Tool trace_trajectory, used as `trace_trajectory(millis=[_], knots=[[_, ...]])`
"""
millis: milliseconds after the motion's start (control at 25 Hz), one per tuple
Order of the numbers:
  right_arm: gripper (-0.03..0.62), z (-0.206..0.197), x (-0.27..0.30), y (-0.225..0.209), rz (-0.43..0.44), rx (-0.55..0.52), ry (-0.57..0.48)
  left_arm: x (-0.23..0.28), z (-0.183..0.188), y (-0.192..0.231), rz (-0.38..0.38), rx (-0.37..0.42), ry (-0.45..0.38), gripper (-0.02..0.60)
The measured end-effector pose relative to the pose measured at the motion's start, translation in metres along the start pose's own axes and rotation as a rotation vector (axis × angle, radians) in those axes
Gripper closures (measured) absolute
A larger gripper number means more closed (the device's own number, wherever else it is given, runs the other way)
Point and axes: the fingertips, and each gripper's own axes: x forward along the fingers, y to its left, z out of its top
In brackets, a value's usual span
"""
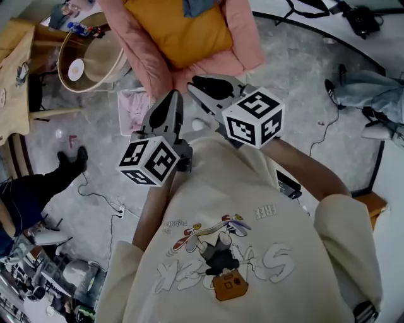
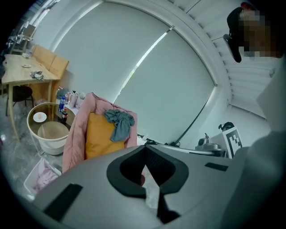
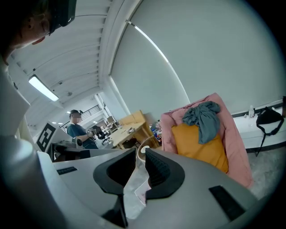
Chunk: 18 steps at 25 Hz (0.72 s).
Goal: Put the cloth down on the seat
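A grey-blue cloth [image 2: 118, 123] hangs over the top of the orange cushion [image 2: 100, 136] on a pink padded chair [image 1: 189, 38]. It also shows in the right gripper view as the cloth [image 3: 203, 117], and at the top edge of the head view as the cloth [image 1: 199, 6]. Both grippers are held close to my chest, short of the chair and pointing at it. The left gripper [image 1: 175, 96] [image 2: 144, 148] is shut with nothing in it. My right gripper [image 1: 192, 84] [image 3: 139, 153] is shut too and holds nothing; only floor shows past its pads.
A round side table with a basket [image 1: 88, 60] stands left of the chair, beside a wooden table [image 1: 16, 69]. A pink-and-white box [image 1: 134, 107] and cables lie on the floor. Someone's legs [image 1: 369, 94] are at the right; another person [image 3: 78, 127] is far off.
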Motion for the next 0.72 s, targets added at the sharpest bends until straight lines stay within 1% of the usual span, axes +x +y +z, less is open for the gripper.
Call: trace_trajectory(millis=[80, 160, 240, 360, 400, 480, 560, 720], knots=[[0.513, -0.004, -0.003, 0.007, -0.008, -0.016, 0.007, -0.004, -0.002, -0.002, -0.002, 0.002, 0.014, 0.588], [0.513, -0.009, -0.005, 0.013, 0.004, -0.045, 0.017, -0.005, -0.004, -0.003, 0.006, 0.018, 0.018, 0.588], [0.512, -0.017, -0.004, 0.020, 0.047, -0.037, 0.026, -0.006, -0.005, -0.004, 0.024, 0.032, 0.016, 0.588], [0.511, -0.024, -0.006, 0.028, 0.114, 0.022, 0.022, -0.008, -0.005, -0.005, 0.056, 0.030, 0.013, 0.588], [0.513, -0.023, -0.006, 0.028, 0.128, 0.015, 0.023, -0.008, -0.004, -0.006, 0.068, 0.029, 0.006, 0.588], [0.512, -0.019, -0.007, 0.032, 0.151, -0.032, 0.025, -0.011, -0.001, -0.007, 0.088, 0.031, -0.010, 0.588], [0.516, -0.017, -0.010, 0.033, 0.162, -0.069, 0.017, -0.012, -0.003, -0.010, 0.099, 0.038, -0.017, 0.588], [0.520, -0.020, -0.020, 0.031, 0.149, -0.079, 0.007, -0.012, -0.008, -0.019, 0.089, 0.053, -0.027, 0.588]])
